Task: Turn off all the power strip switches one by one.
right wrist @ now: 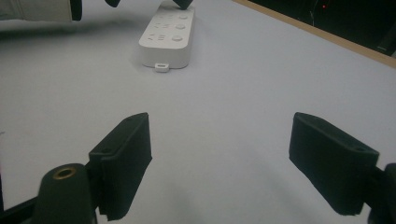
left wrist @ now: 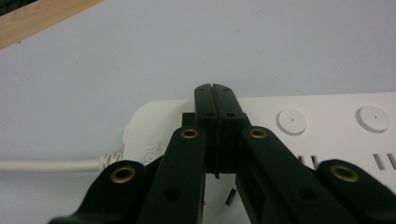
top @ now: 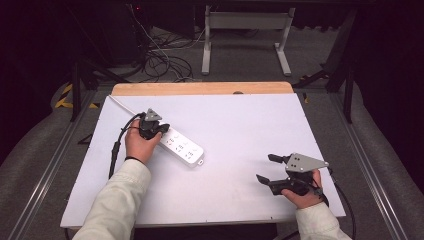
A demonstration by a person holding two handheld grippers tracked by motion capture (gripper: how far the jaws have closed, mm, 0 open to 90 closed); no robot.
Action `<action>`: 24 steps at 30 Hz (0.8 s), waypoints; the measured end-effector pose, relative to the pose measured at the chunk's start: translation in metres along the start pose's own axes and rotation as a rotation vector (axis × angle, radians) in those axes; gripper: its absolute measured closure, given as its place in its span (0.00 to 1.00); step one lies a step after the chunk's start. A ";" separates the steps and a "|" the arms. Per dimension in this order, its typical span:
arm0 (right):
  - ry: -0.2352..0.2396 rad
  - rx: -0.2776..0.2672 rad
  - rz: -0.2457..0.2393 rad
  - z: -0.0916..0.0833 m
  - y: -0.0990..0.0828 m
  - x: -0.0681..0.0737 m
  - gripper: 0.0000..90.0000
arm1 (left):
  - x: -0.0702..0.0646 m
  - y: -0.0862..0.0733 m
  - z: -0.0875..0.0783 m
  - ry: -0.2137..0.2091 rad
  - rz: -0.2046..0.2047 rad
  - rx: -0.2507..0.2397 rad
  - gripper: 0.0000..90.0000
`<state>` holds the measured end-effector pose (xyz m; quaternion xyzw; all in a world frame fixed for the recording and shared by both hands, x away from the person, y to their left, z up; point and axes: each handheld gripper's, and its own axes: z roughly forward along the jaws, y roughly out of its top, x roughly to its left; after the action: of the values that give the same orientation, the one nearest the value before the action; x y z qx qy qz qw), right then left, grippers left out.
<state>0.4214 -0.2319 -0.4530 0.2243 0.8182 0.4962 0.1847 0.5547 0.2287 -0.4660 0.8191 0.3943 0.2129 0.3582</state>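
At the lower right of the high view, the right gripper (top: 264,167) is hovering low over the bare white table (top: 250,125) with its jaws spread wide and nothing between them. From there, the white power strip (top: 182,146) is lying up and to the left, well apart from it; in the right gripper view the strip is sitting at the top centre, its hanging-tab end facing the camera. The strip's long axis is running diagonally, from upper left to lower right in the high view, with its cord (top: 120,104) trailing off toward the table's upper left corner.

The left gripper (top: 157,131) is by far the nearer one: it is resting at the strip's cord end, jaws pressed together and, as far as I can judge, gripping nothing. In the left gripper view, its closed tips are sitting over the strip's top face, left of two round buttons (left wrist: 291,121). Faint grey lettering beside the cord is showing there, too partial to read.
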 end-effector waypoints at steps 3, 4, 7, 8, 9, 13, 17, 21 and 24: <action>0.000 0.000 0.000 0.000 0.000 0.000 0.24 | -0.002 0.001 0.000 0.008 0.004 0.004 1.00; 0.000 0.000 0.000 0.000 0.000 0.000 0.24 | -0.002 0.001 0.000 0.011 0.002 0.008 1.00; 0.000 0.000 0.001 0.000 0.000 0.000 0.24 | -0.002 0.002 0.000 0.013 0.006 0.014 1.00; 0.001 0.000 -0.002 0.000 0.000 0.000 0.24 | -0.002 0.002 0.000 0.009 -0.007 0.012 1.00; 0.001 0.000 -0.002 0.000 0.000 0.000 0.24 | -0.001 0.002 0.000 0.009 -0.003 0.012 1.00; 0.003 -0.001 0.000 0.001 0.000 0.001 0.24 | -0.001 0.002 0.000 0.004 -0.010 0.018 1.00; 0.002 0.000 0.000 0.000 0.000 0.001 0.24 | -0.003 0.005 0.001 0.016 -0.001 0.031 1.00; 0.004 0.000 -0.001 0.001 0.001 0.001 0.24 | -0.002 0.007 0.001 0.003 -0.007 0.065 1.00; 0.003 -0.003 0.000 0.000 0.001 0.001 0.24 | -0.004 0.009 0.001 0.026 0.010 0.063 1.00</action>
<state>0.4203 -0.2309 -0.4524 0.2233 0.8177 0.4978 0.1836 0.5570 0.2214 -0.4599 0.8289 0.4014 0.2129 0.3262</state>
